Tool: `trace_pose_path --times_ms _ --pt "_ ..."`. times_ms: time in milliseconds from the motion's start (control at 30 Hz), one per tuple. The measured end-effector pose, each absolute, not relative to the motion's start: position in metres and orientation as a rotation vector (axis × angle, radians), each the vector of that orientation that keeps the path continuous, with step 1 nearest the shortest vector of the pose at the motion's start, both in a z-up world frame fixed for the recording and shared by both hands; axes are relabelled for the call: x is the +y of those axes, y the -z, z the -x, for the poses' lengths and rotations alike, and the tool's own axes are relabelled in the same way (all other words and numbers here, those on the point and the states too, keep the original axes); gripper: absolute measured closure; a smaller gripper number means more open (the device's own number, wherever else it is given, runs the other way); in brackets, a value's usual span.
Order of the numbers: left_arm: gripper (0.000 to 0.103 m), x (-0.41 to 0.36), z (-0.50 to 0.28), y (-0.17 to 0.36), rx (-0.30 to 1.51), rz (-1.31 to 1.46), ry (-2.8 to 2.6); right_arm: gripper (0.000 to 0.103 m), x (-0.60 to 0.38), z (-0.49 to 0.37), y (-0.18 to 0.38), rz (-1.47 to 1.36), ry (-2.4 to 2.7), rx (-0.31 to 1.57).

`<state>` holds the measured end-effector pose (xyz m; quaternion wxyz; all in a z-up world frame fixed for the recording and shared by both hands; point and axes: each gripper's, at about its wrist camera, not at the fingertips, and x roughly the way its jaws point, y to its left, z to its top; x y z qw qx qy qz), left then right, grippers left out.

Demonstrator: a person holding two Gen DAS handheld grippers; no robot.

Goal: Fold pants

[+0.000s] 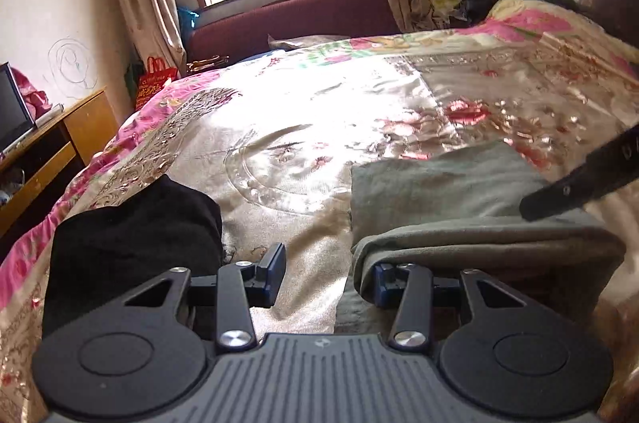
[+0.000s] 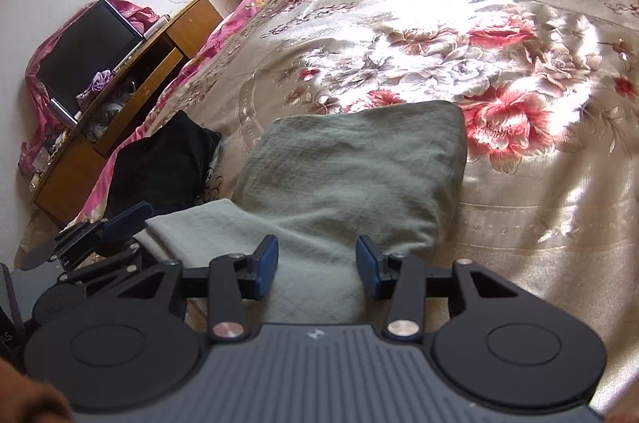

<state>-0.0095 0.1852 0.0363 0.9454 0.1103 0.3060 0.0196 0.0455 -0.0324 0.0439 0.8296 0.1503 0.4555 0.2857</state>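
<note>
Nearest, left gripper (image 1: pixel 325 273) and right gripper (image 2: pixel 317 265): jaws apart, gripping nothing, one left finger tucked under the cloth edge. Just beyond, grey-green cotton pants (image 2: pixel 347 167), folded into a compact rectangle on the floral satin bedspread (image 2: pixel 519 71). Folding apparently done; perhaps only smoothing left.

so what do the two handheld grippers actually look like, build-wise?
Both look alike. The left gripper and the right gripper each have a grey ribbed body bearing a small pale logo, two round black discs, black linkage arms with silver pivot screws, and dark blue finger pads. No cables show. No sleeve is visible in either view.
</note>
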Motion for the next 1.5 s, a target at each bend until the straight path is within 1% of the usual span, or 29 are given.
trace_pose_path --times_ms 133,200,233,267,400,467,500,533,567,600,667,833,867,900,933,967,1000,1100,1200,1300,1400,1500 --pt "0.044 0.19 0.012 -0.007 0.726 -0.294 -0.044 0.058 -0.049 -0.043 -0.045 -0.384 -0.574 0.943" --pt "0.044 0.192 0.008 -0.007 0.732 -0.28 -0.056 0.051 -0.059 -0.043 -0.043 -0.407 -0.512 0.926" --pt "0.044 0.193 0.008 -0.008 0.721 -0.277 -0.059 0.044 -0.063 -0.043 -0.041 -0.418 -0.484 0.917" --pt "0.044 0.193 0.008 -0.01 0.718 -0.278 -0.058 0.042 -0.069 -0.044 -0.038 -0.442 -0.459 0.916" --pt "0.044 0.189 0.005 -0.005 0.727 -0.32 -0.048 0.041 -0.073 -0.068 -0.011 -0.581 -0.467 1.009" --pt "0.044 0.187 0.001 -0.004 0.71 -0.356 -0.063 0.041 -0.064 -0.078 0.002 -0.637 -0.511 1.024" --pt "0.044 0.187 -0.001 -0.004 0.711 -0.368 -0.065 0.048 -0.061 -0.084 0.007 -0.67 -0.523 1.034" --pt "0.044 0.188 -0.004 -0.002 0.723 -0.381 -0.068 0.058 -0.059 -0.09 0.01 -0.702 -0.52 1.051" --pt "0.044 0.189 -0.006 0.001 0.734 -0.389 -0.069 0.082 -0.062 -0.095 0.012 -0.741 -0.527 1.061" --pt "0.044 0.189 -0.007 0.002 0.74 -0.39 -0.064 0.085 -0.067 -0.098 0.01 -0.766 -0.54 1.056" --pt "0.044 0.181 -0.01 0.0 0.722 -0.403 -0.052 0.087 -0.074 -0.098 -0.001 -0.683 -0.53 1.033" --pt "0.045 0.15 -0.029 0.008 0.694 -0.406 0.019 0.087 -0.092 -0.102 -0.003 -0.491 -0.401 1.05" --pt "0.045 0.146 -0.031 0.01 0.694 -0.409 0.028 0.085 -0.094 -0.104 -0.001 -0.461 -0.378 1.055" --pt "0.045 0.143 -0.031 0.011 0.693 -0.426 0.025 0.08 -0.096 -0.105 0.001 -0.468 -0.363 1.072" --pt "0.045 0.142 -0.028 0.01 0.686 -0.446 0.022 0.079 -0.098 -0.105 0.001 -0.477 -0.364 1.077" --pt "0.044 0.144 -0.025 0.009 0.678 -0.46 0.028 0.079 -0.1 -0.102 -0.004 -0.475 -0.373 1.059" --pt "0.043 0.146 -0.022 0.007 0.676 -0.465 0.032 0.076 -0.101 -0.095 -0.013 -0.442 -0.383 1.022" --pt "0.041 0.158 -0.014 -0.004 0.674 -0.429 0.029 0.075 -0.099 -0.077 -0.039 -0.324 -0.415 0.933" --pt "0.04 0.159 -0.004 -0.015 0.659 -0.414 0.038 0.075 -0.094 -0.067 -0.05 -0.326 -0.487 0.92" --pt "0.037 0.15 0.0 -0.017 0.635 -0.483 0.05 0.072 -0.081 -0.057 -0.049 -0.317 -0.562 0.939" --pt "0.035 0.141 -0.017 -0.006 0.621 -0.603 0.023 0.07 -0.066 -0.044 -0.044 -0.262 -0.589 0.946" --pt "0.032 0.153 -0.035 0.006 0.674 -0.57 0.006 0.071 -0.052 -0.033 -0.037 -0.198 -0.58 0.94"
